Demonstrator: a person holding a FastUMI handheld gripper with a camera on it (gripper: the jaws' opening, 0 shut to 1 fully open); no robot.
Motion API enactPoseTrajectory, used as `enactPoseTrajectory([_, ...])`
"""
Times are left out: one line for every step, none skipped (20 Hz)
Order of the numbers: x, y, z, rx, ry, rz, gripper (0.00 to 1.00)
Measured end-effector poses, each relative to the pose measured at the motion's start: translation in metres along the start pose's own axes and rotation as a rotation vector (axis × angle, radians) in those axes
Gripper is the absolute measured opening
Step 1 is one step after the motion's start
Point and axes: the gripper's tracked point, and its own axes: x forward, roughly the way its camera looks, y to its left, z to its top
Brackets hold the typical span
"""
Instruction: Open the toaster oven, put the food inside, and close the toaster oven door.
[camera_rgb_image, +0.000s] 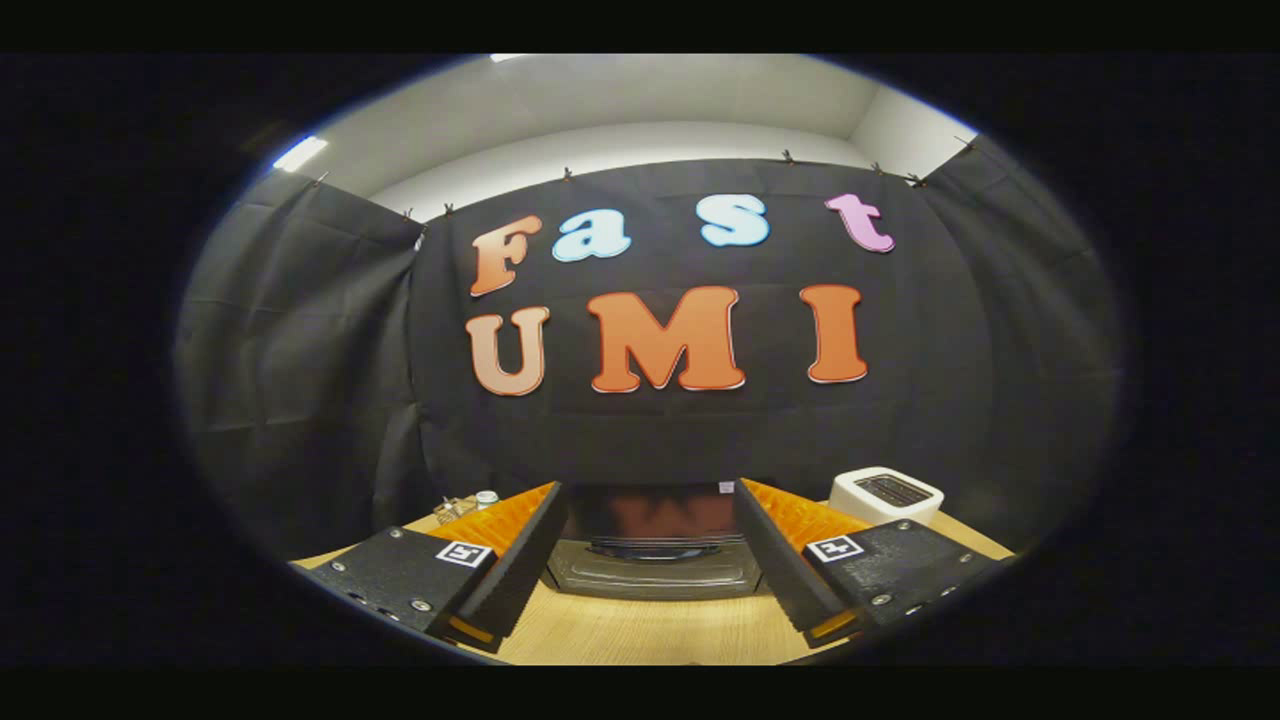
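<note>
In the gripper view, the gripper (650, 545) is seen with its two fingers (520, 560) spread wide apart — released, with nothing grasped and nothing pressed between them. The fingers are held above a light wooden table (650, 630), whose bare surface is seen in the near gap between them.

The toaster oven (655, 550) is found just ahead of the fingers, framed in the gap between them, a little farther across the table. Its dark glass door (655, 515) is seen upright and closed, with faint reflections on the glass, and a handle bar (655, 548) runs across the front below the glass. No contact between the fingers and the oven is seen; they stand apart from it on either side.

To the far right, beyond the right finger, a white pop-up toaster (886, 494) is set on the table, its slotted top facing up. To the far left, beyond the left finger, a few small items (468, 504) are gathered near the table's far edge — one looks like a small jar with a pale lid, the rest being too small to tell. Whether the food is among them cannot be told.

Behind everything, a black cloth wall (300, 360) is hung, with a pale ceiling (620, 100) above it.
</note>
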Motion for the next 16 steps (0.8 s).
enactPoseTrajectory([0.009,-0.002,-0.012,-0.005,0.029,-0.004,0.98])
enactPoseTrajectory([0.018,0.0,-0.025,-0.004,0.063,-0.001,0.98])
enactPoseTrajectory([0.029,0.003,-0.041,0.0,0.101,0.003,0.98])
enactPoseTrajectory([0.038,0.003,-0.057,0.001,0.139,0.003,0.99])
enactPoseTrajectory([0.049,0.002,-0.069,0.001,0.171,-0.002,0.99])
enactPoseTrajectory([0.059,0.001,-0.081,0.0,0.198,-0.009,0.99])
enactPoseTrajectory([0.066,0.002,-0.09,-0.002,0.223,-0.01,0.99])
enactPoseTrajectory([0.073,0.006,-0.098,-0.001,0.24,-0.001,0.99])
enactPoseTrajectory([0.08,0.01,-0.105,0.0,0.261,0.004,0.99])
enactPoseTrajectory([0.088,0.011,-0.112,0.002,0.282,0.004,0.99])
enactPoseTrajectory([0.094,0.011,-0.116,0.003,0.298,0.004,0.99])
enactPoseTrajectory([0.101,0.011,-0.12,0.004,0.312,-0.003,0.99])
enactPoseTrajectory([0.105,0.01,-0.126,0.008,0.324,-0.013,0.99])
enactPoseTrajectory([0.106,0.01,-0.129,0.016,0.328,-0.021,0.99])
enactPoseTrajectory([0.11,0.01,-0.129,0.021,0.326,-0.027,0.99])
enactPoseTrajectory([0.115,0.008,-0.131,0.021,0.331,-0.04,0.99])
